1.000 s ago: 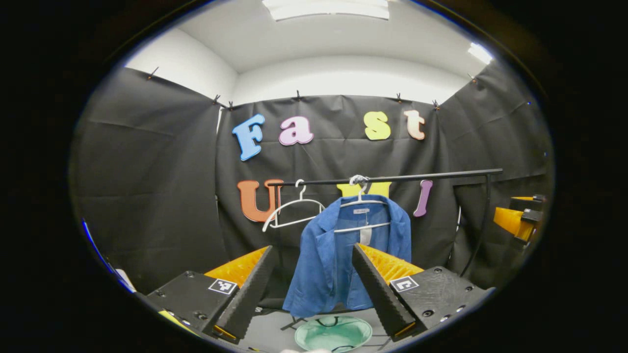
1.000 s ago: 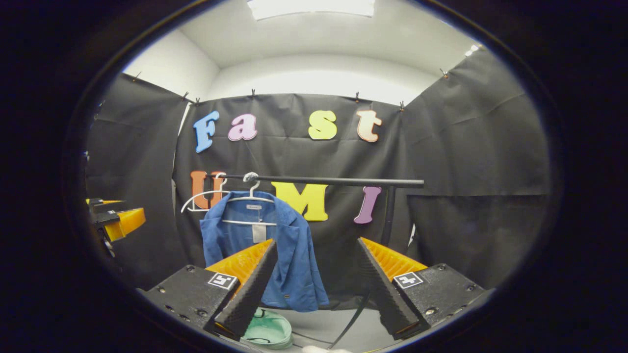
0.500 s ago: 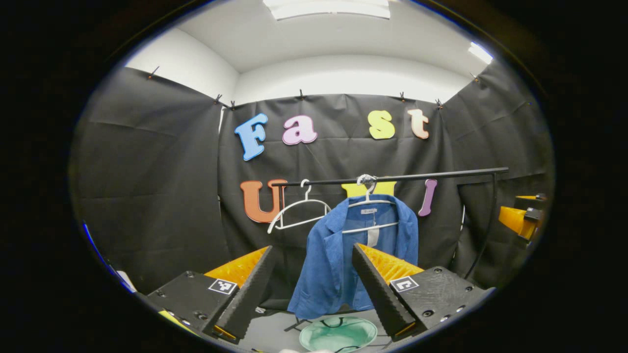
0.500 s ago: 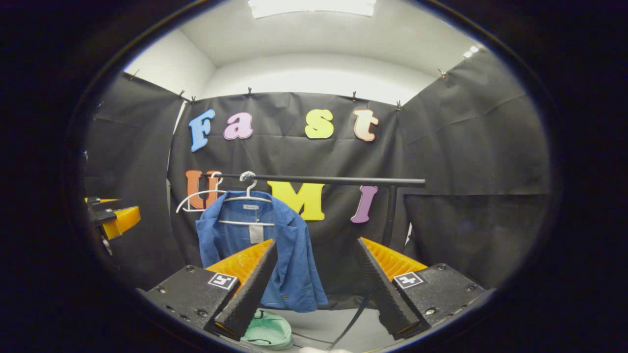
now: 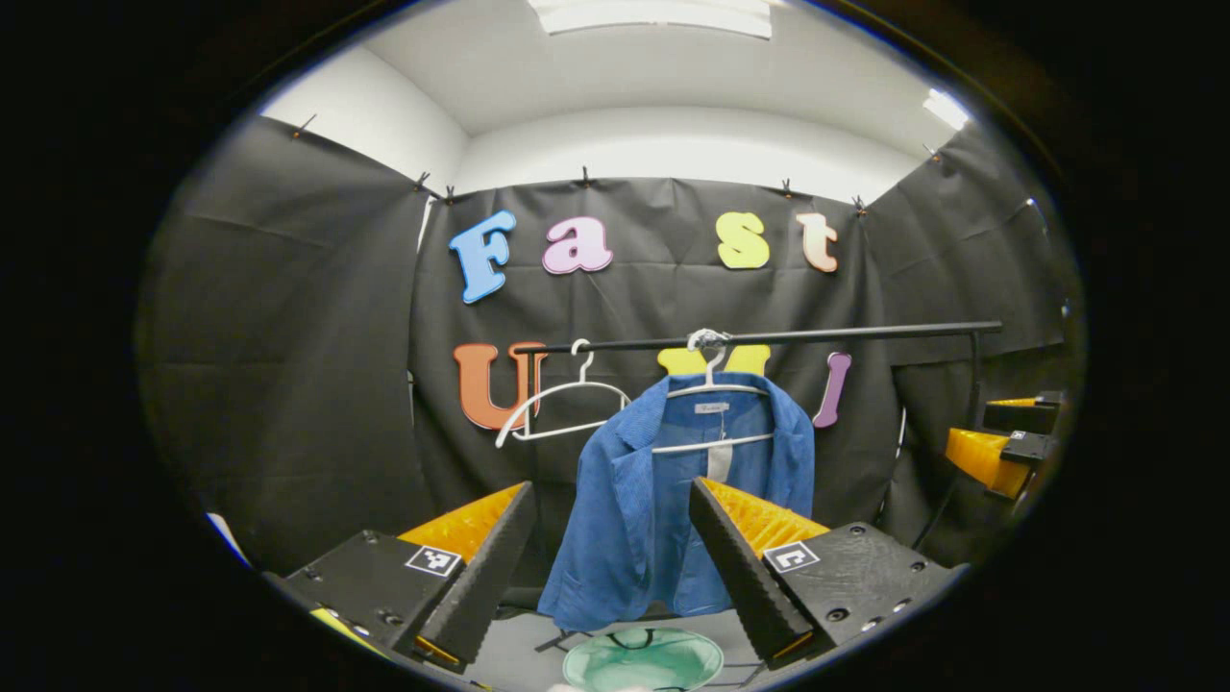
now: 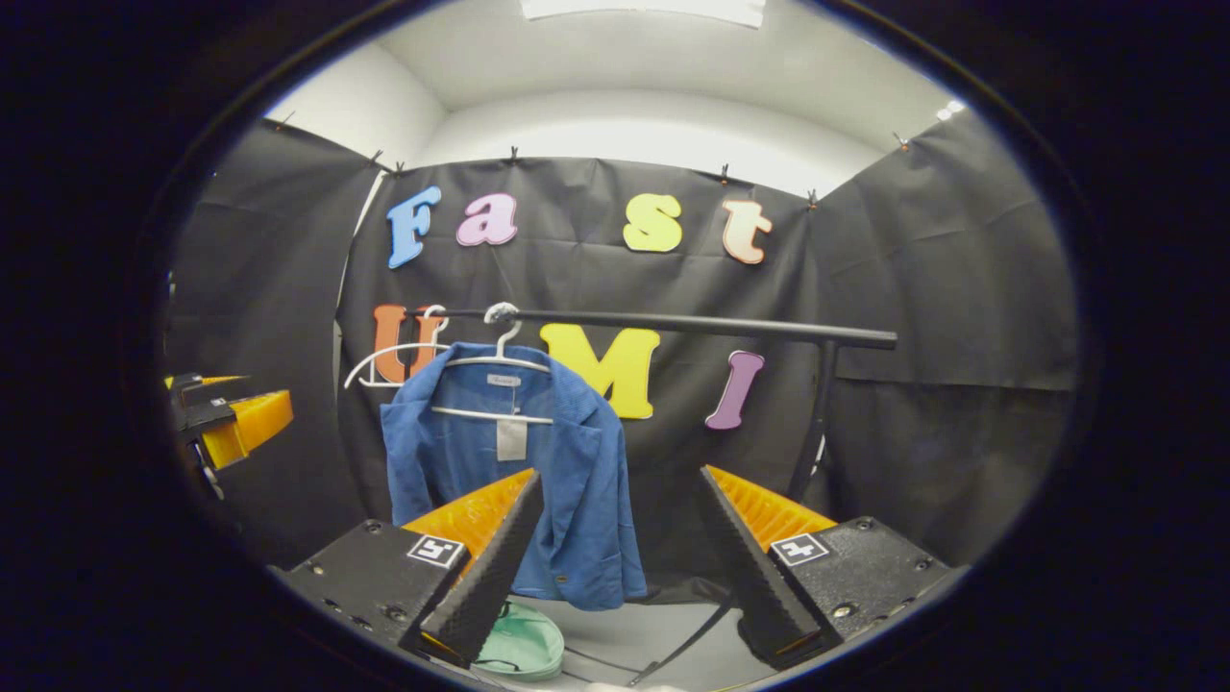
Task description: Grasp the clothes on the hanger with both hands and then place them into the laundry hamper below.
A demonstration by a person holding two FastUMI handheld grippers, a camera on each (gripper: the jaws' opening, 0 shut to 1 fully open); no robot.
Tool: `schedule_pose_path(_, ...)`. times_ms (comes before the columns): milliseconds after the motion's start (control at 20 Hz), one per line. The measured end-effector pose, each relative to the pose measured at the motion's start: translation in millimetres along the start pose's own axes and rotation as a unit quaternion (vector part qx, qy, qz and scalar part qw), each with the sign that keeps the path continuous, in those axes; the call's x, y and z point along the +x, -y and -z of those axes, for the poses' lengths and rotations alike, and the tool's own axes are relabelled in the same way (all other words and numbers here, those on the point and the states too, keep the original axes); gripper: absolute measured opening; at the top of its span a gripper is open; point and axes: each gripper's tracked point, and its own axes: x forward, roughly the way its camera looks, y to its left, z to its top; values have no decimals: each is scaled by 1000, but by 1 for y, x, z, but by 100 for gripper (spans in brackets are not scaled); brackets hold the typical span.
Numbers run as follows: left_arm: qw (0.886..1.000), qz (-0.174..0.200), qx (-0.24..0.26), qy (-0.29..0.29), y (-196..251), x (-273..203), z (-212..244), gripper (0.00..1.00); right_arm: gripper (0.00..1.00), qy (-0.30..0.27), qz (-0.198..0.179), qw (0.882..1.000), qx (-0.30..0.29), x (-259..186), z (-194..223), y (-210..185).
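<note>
A blue jacket [image 5: 653, 500] [image 6: 577, 481] hangs on a white hanger [image 5: 711, 389] [image 6: 495, 360] from a black rail [image 5: 846, 334] [image 6: 673, 325]. Below it on the floor sits a round green laundry hamper [image 5: 642, 661] [image 6: 524, 649]. My left gripper [image 5: 605, 567] is open, well short of the jacket, with nothing between its fingers. My right gripper [image 6: 620, 557] is open too, aimed just right of the jacket and apart from it. The right gripper [image 5: 999, 447] also shows at the right edge of the left gripper view. The left gripper [image 6: 226, 423] shows at the left edge of the right gripper view.
An empty white hanger [image 5: 562, 408] [image 6: 394, 360] hangs on the rail left of the jacket. The rack's black upright post [image 6: 812, 423] [image 5: 966, 423] stands at the rail's right end. Black cloth walls close the booth on three sides.
Both grippers have drifted a little closer to the rack, so the jacket and rail look slightly larger. Both stay open and empty. The jacket hangs unmoved.
</note>
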Motion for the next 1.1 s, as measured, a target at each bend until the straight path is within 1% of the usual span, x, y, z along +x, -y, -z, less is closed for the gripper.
schedule_pose_path(50,1000,-1,2,-2,3,7,6,100,99,-2,-5,1000,-1,10,4,-3)
schedule_pose_path(100,1000,-5,3,-5,5,14,12,98,100,-7,-12,1000,-2,21,9,-7)
schedule_pose_path(150,1000,-7,1,-8,8,23,19,100,100,-10,-20,1000,-4,32,13,-11)
schedule_pose_path(300,1000,-4,-3,-21,22,49,40,100,100,-17,-36,999,-9,66,25,-20)
schedule_pose_path(450,1000,-10,5,-26,31,74,55,100,100,-24,-58,998,-12,98,35,-29)
schedule_pose_path(600,999,-16,7,-27,42,98,62,100,100,-35,-70,997,-16,130,47,-33)
schedule_pose_path(850,998,-42,15,-38,50,146,77,100,100,-51,-86,995,-17,192,63,-47)
schedule_pose_path(950,997,-55,13,-52,50,164,88,96,100,-59,-92,994,-12,213,68,-51)
schedule_pose_path(1000,996,-61,17,-55,48,172,90,98,100,-63,-93,994,-11,222,71,-53)
schedule_pose_path(1100,995,-77,28,-54,40,184,91,98,100,-67,-97,993,-10,236,72,-58)
